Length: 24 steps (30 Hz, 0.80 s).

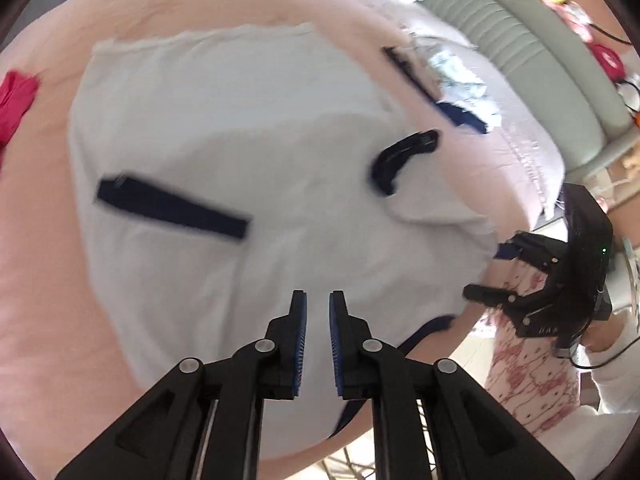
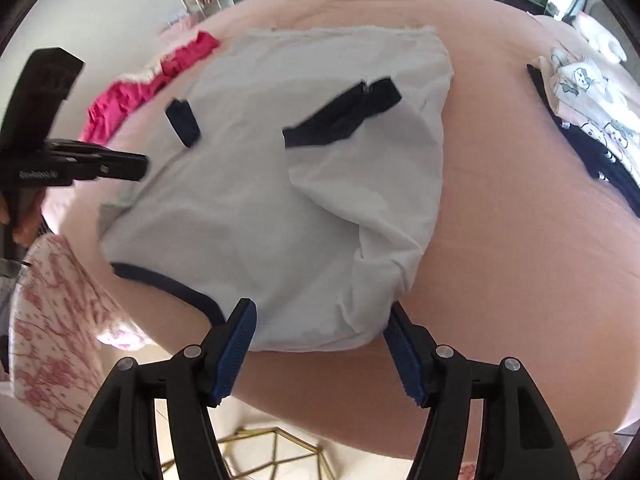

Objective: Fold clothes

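Bright daylight, motion blur, fisheye warping

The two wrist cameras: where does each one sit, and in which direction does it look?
Left wrist: sits on the left gripper, looks steeply down along its fingers at the white garment on the pink bed; its jaws stand slightly apart with nothing between them; the right gripper shows at the right edge.
Right wrist: sits on the right gripper, looks down at the garment's near edge; its jaws stand open, not pressing the cloth; the left gripper shows at the left edge.
Shared: the white garment, the bed, the pink clothing, the stacked clothes.
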### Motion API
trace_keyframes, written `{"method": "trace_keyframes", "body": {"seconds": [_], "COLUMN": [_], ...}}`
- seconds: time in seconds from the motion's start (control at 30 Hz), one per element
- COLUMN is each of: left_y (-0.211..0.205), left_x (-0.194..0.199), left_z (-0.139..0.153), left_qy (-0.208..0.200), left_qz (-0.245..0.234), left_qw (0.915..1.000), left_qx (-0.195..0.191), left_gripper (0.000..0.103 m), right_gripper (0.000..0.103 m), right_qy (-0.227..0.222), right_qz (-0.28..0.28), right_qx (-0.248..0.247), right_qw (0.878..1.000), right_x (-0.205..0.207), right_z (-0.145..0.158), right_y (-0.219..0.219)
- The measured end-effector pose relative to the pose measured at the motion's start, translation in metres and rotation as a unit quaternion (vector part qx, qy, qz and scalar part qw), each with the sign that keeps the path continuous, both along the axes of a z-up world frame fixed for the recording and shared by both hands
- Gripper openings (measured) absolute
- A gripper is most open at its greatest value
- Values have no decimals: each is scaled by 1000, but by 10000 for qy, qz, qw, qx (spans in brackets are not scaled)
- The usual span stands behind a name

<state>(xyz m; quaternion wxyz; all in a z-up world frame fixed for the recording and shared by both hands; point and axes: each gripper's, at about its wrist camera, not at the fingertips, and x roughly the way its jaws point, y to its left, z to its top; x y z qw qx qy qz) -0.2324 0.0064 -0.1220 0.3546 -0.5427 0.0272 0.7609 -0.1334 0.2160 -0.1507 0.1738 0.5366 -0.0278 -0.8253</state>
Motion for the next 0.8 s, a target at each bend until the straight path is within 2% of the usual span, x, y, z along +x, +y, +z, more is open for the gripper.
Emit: {"method": "trace_keyframes", "body": {"seconds": [0.07,0.1,0.13,0.23,0.27,0.3,0.37,0.4,0.43,0.5,0.57,0.67,0.77,0.8], "left_y": [40,58,75,115,125,134,142,140,135,130,133,151,144,132], "left_x": [-1,-2,-4,-7,-6,-5,-2,1,2,3,5,-11,-47,-56], "left_z": [-4,-8,-12,-20,-25,-32,-49,-48,-43,-31,-19,-23,-42,-42], "left_qy": [186,171,125,193,278,363,537,604,576,581,745,697,485,354], "left_qz": [-323,-421,-501,-638,-694,-761,-870,-888,-827,-840,-1057,-1105,-428,-170], "left_qw": [9992,9988,9985,9978,9971,9957,9862,9840,9855,9890,9897,9905,9910,9934], "left_qx": [133,152,159,50,-153,-384,-1305,-1424,-1363,-1074,-609,-420,-1174,-1081], "left_gripper": [37,37,37,37,37,37,36,37,37,37,37,36,36,36], "right_gripper": [65,65,65,65,65,65,65,65,65,65,65,65,65,65], "right_qy": [346,530,627,414,277,227,139,94,66,100,385,664,-79,226], "right_qz": [-670,-1038,-1402,-2024,-2014,-1759,-1203,-923,-581,-365,-693,-1025,-391,-163], "right_qx": [-432,-560,-490,-268,-160,71,552,791,958,887,515,175,673,812], "right_qw": [9962,9916,9869,9781,9790,9841,9911,9925,9937,9953,9955,9924,9969,9963], "right_x": [-4,-8,-14,-34,-36,-33,-24,-20,-11,0,-2,-19,-33,-20], "right_z": [10,12,9,-10,-15,-19,-25,-28,-26,-14,-1,3,-32,-27], "right_y": [24,37,45,58,60,57,49,45,45,49,62,70,55,53]}}
